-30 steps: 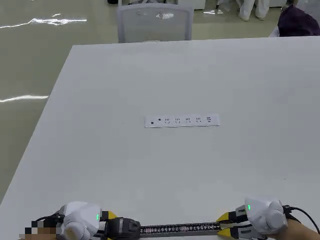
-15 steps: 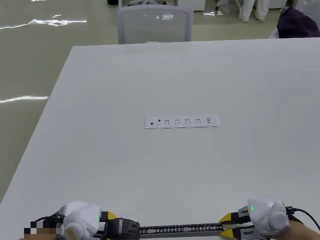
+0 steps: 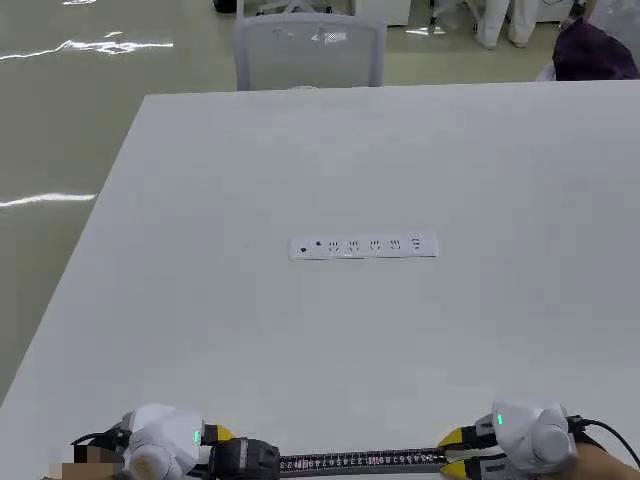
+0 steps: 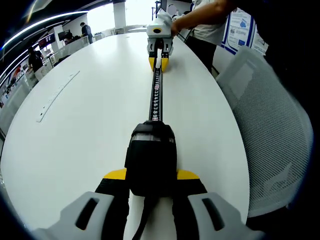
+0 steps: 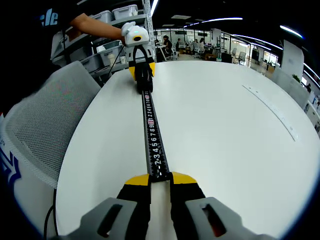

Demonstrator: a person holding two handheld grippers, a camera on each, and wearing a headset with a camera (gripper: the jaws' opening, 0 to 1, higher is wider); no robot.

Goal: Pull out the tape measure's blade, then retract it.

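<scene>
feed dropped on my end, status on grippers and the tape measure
Left gripper shut on tape measure case. Right gripper shut on end of blade, blade stretched out between them. Power strip well clear.

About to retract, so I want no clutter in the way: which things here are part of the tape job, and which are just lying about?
Part of the job: tape measure case, clamped in the left hand-held gripper; blade, drawn out, pinched by the right hand-held gripper.
Lying about: power strip on the table; grey chair beyond it.
</scene>
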